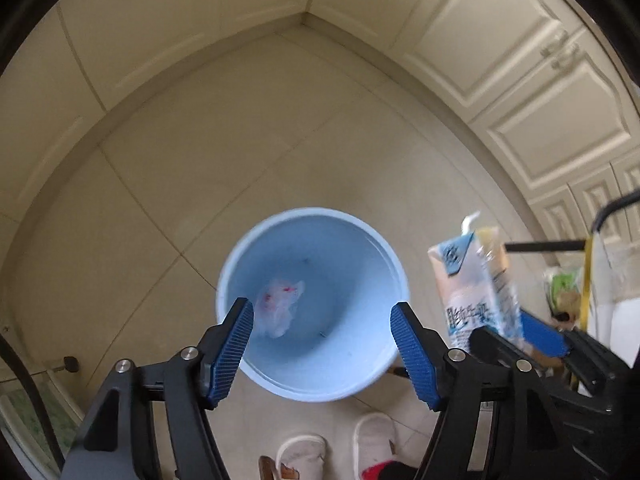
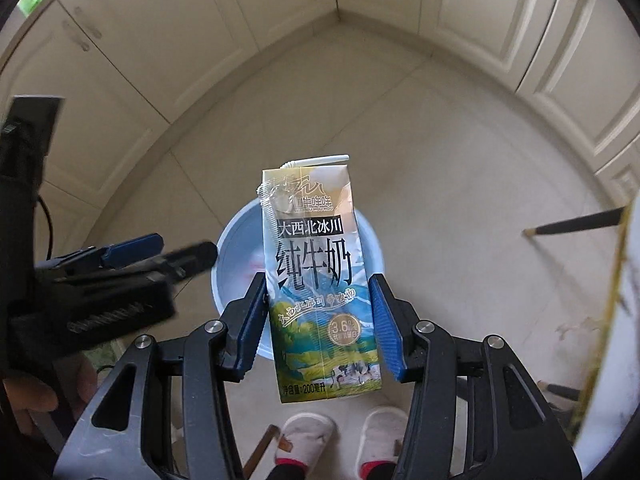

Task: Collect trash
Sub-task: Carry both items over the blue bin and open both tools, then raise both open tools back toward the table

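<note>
A light blue bin stands on the tiled floor, with a crumpled white wrapper with red marks inside. My left gripper is open and empty right above the bin's near rim. My right gripper is shut on a milk carton with a bent straw, held upright above the bin. The carton and the right gripper also show at the right of the left wrist view. The left gripper shows at the left of the right wrist view.
Cream cabinet doors line the walls around a floor corner. The person's white slippers are below the bin. A dark rod and a yellow pole stand at the right.
</note>
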Motion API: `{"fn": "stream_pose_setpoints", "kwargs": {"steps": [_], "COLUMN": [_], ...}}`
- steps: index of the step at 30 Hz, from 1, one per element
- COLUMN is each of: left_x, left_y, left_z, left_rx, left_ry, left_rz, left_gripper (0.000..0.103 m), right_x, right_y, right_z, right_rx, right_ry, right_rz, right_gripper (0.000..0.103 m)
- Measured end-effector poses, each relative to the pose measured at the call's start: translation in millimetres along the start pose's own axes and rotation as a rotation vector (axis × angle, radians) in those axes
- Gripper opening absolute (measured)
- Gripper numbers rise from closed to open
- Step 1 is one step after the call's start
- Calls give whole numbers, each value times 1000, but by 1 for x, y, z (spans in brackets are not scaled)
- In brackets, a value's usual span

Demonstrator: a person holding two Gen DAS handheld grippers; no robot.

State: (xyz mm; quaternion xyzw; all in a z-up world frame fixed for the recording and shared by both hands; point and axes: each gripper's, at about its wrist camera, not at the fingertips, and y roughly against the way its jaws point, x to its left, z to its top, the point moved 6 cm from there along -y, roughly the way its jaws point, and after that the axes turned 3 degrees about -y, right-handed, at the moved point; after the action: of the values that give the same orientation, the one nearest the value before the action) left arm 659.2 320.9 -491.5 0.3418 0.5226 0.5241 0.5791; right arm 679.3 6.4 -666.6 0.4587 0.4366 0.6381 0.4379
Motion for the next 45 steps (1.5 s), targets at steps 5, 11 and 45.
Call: {"fn": "stream_pose_setpoints", "kwargs": {"steps": [5,11,45], "left_x": [-7,-45,-333], "left_y": [28,98,464], "left_z": [23,41,-408], "left_rx": [-20,-98,-1159], "left_ry": [43,73,-207], "left_rz": [36,82,159], "left_gripper": [68,69,102], "right_x": [4,24,85], "right_y": [-21,1,608], "right_z": [4,6,-209], "right_rx": [32,-30,-1138], "right_ry": [4,54,86], "right_rz": [61,54,-228], "right_gripper": [48,66,103]}}
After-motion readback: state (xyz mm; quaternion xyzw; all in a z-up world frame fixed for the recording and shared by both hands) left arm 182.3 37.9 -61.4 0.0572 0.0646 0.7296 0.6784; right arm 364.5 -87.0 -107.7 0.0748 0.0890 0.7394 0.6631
